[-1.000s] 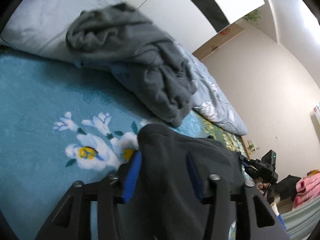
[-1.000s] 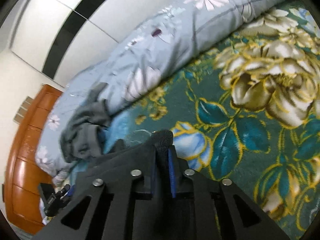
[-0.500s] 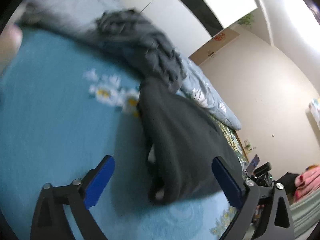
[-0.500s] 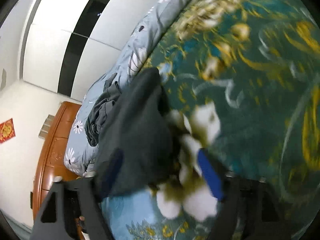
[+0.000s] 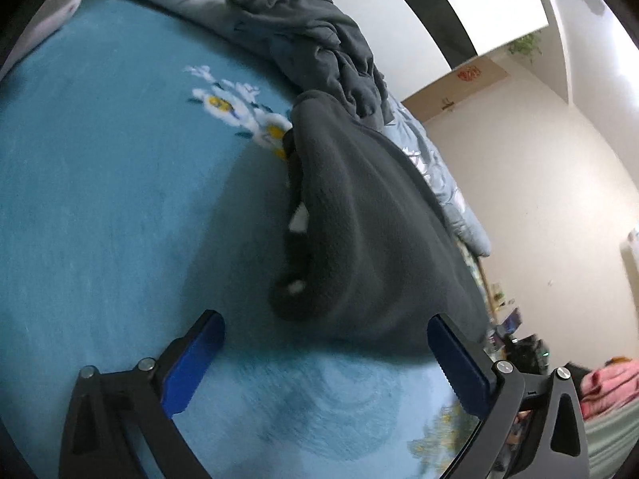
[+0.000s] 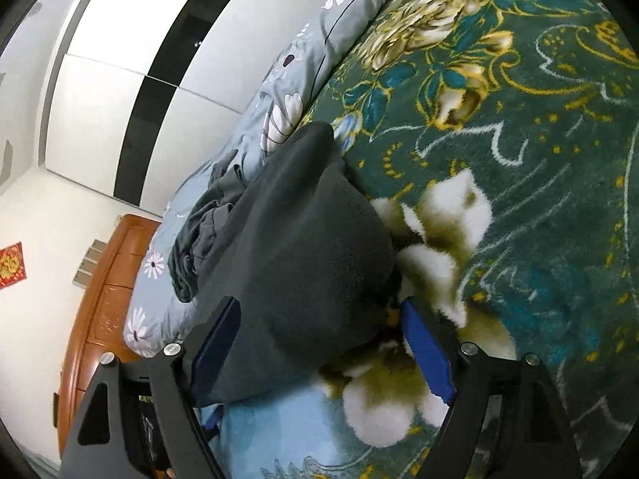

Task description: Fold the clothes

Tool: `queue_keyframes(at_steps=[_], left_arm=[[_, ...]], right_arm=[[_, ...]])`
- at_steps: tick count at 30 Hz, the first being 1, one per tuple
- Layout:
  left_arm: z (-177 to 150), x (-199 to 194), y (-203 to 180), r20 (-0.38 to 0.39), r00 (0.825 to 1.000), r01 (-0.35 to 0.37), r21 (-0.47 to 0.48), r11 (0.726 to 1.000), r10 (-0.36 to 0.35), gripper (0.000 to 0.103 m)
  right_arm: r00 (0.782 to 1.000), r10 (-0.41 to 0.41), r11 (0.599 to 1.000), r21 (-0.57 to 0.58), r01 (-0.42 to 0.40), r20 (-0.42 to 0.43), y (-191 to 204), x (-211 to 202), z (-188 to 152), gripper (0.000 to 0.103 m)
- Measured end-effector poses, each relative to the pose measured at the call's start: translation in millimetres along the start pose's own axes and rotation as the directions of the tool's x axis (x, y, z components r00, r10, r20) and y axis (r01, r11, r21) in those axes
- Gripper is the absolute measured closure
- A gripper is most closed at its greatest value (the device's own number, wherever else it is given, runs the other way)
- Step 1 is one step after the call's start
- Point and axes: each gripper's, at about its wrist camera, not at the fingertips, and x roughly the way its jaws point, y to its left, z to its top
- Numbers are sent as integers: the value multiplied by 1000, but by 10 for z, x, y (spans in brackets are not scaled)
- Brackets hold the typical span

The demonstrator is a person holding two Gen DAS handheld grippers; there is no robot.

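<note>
Lying folded on the bed's floral blanket (image 5: pixel 100 199), the dark fleece garment (image 5: pixel 359 231) is forming a long, rounded bundle, and its long axis is running away from both cameras toward the grey-blue quilt (image 6: pixel 287 92) at the far side of the bed. In the left wrist view, the near end of the garment is sitting just ahead of the left tool (image 5: pixel 325 363), with one long edge turned toward the plain blue part of the blanket and showing layered folds and small white patches. The left tool is released: its blue pads (image 5: pixel 191 363) are standing wide apart, and neither is pressing on the fabric. In the right wrist view, the same garment (image 6: pixel 303 255) is tapering toward its far end beside the quilt, and its near end is lying between the fingers of the right tool (image 6: pixel 319 353). The right tool is also released; the left-hand pad (image 6: pixel 215 343) is standing just beside or against the fabric, which of the two cannot be told, and the other pad is standing clear over the white flower pattern. A crumpled grey garment (image 5: pixel 303 28) is lying on the quilt beyond the folded one, and the two are touching or overlapping at the far end.
</note>
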Motion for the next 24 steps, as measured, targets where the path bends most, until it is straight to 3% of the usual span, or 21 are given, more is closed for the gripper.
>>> queue_keyframes(at_steps=[3,8,11,15,21,24], left_arm=[[78,101,-16,-1,1000,2,-26,1000,-2,1],[222,438,-173,-41,997,65,-33,997,-66,1],[315,598,-245,-25,999,45,-21,999,-45,1],[425,652,-200,-4,998,68,-63,996,-68,1],[584,724,-195,-10,998,62,-39,997,-62,1],[665,790,-251,-15,1000,27,26,999,-27,1]], right_arm=[[1000,1,1000,-4,-1,-16,26,67,1,20],[1000,11,1000,0,-11,-20,93,265,64,18],[999,40,999,20,-40,-10,73,329,140,18],[997,82,996,44,-82,-12,58,421,245,18],[996,65,998,-23,-66,-64,194,640,358,18],[992,66,995,-65,-73,-103,247,739,389,18]])
